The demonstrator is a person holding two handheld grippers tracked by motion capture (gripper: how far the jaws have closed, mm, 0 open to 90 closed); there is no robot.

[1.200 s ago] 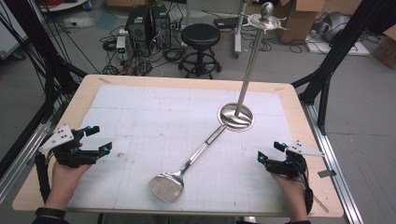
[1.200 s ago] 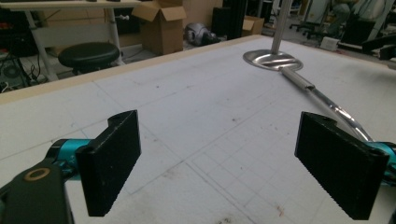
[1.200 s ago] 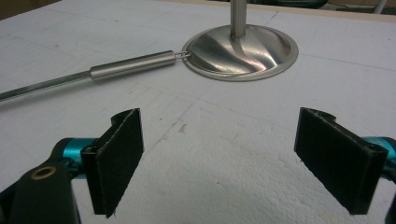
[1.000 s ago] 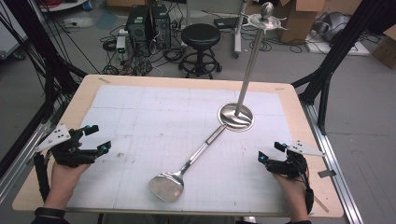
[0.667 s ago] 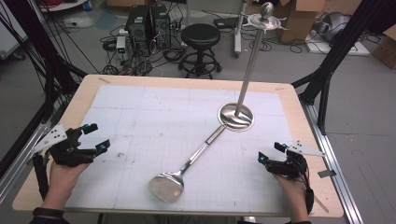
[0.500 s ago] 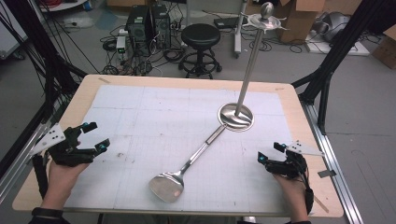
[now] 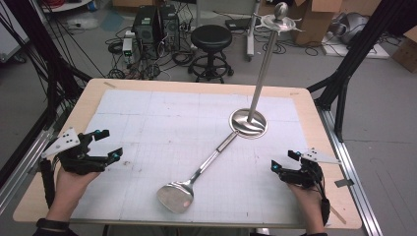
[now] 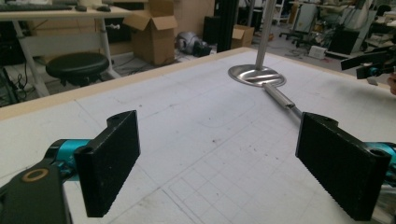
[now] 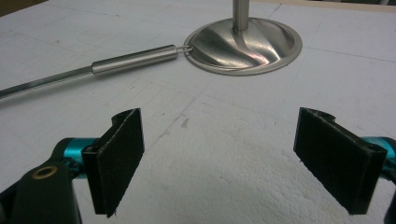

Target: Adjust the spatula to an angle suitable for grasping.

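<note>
stand base point(image 7: 248, 123) is the landmark: round steel disc right of centre on the white grid mat point(image 7: 162, 123), upright pole point(image 7: 265, 64) rising from it to a cap above the far table edge. wooden table rim point(image 7: 314, 123) shows as a bare border all round the mat; closest to the base on the right side, so less room there than to its left.

ladle point(image 7: 194, 177) lies flat on the mat, handle end touching the near-left rim of the base, bowl well toward the near edge, left of the base. it cuts the mat diagonally; open mat on both sides of it.

left gripper point(image 7: 104, 145) sits near the left edge of the mat, far left of the base, well apart from the ladle. in the left gripper view point(image 8: 217, 163) the jaws stand wide apart, nothing between them, bare mat ahead, base and handle beyond on the right.

right gripper point(image 7: 282, 161) sits near-right of the base, close to the right edge of the mat. right gripper view point(image 9: 219, 163): jaws spread wide, empty, not touching anything; base point(image 9: 243, 44) straight ahead, ladle handle point(image 9: 135, 58) off to the left of it.
</note>
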